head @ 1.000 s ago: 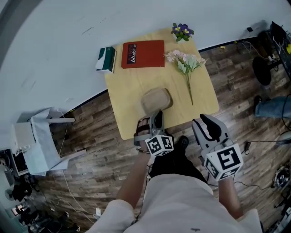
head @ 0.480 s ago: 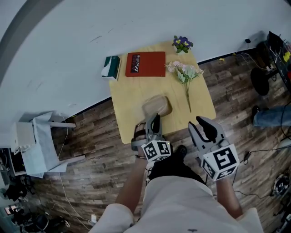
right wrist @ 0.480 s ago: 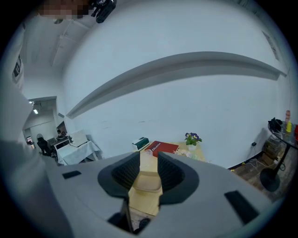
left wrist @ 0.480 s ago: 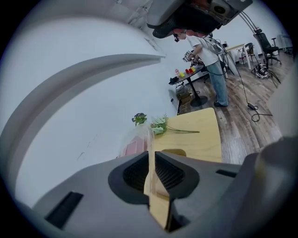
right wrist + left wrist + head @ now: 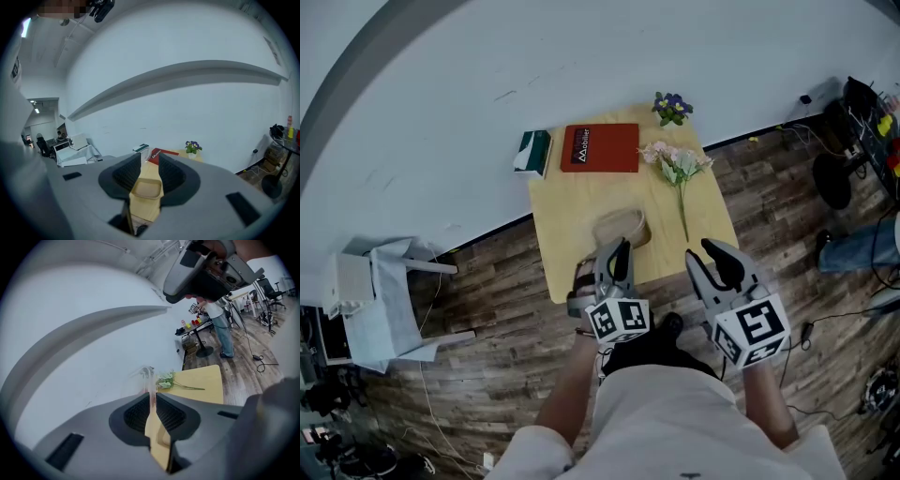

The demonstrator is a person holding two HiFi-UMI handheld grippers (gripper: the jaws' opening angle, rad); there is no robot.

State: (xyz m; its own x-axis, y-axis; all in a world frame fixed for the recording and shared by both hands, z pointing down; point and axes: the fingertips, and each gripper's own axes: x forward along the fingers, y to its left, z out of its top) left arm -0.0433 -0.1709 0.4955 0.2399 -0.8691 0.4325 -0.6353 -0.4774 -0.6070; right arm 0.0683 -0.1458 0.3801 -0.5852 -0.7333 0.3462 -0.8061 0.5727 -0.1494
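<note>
Yellow table [image 5: 581, 202] holds a beige tray [image 5: 621, 228] near the left gripper [image 5: 617, 249].

Left gripper [image 5: 152, 399]: jaws nearly together, 1 thin slit between, nothing gripped. Through slit: yellow table [image 5: 206, 385], edge of tan tray [image 5: 161, 437]. Blurred clear object [image 5: 147, 373] just above jaw tips, cannot identify. Flower sprig [image 5: 174, 383] lies flat on table, blooms toward white wall [image 5: 84, 362]. Background: person [image 5: 219, 322] stands on wood floor [image 5: 243, 376] beside dark stand [image 5: 193, 326]. Grey-black device [image 5: 206, 268] at top edge.
</note>
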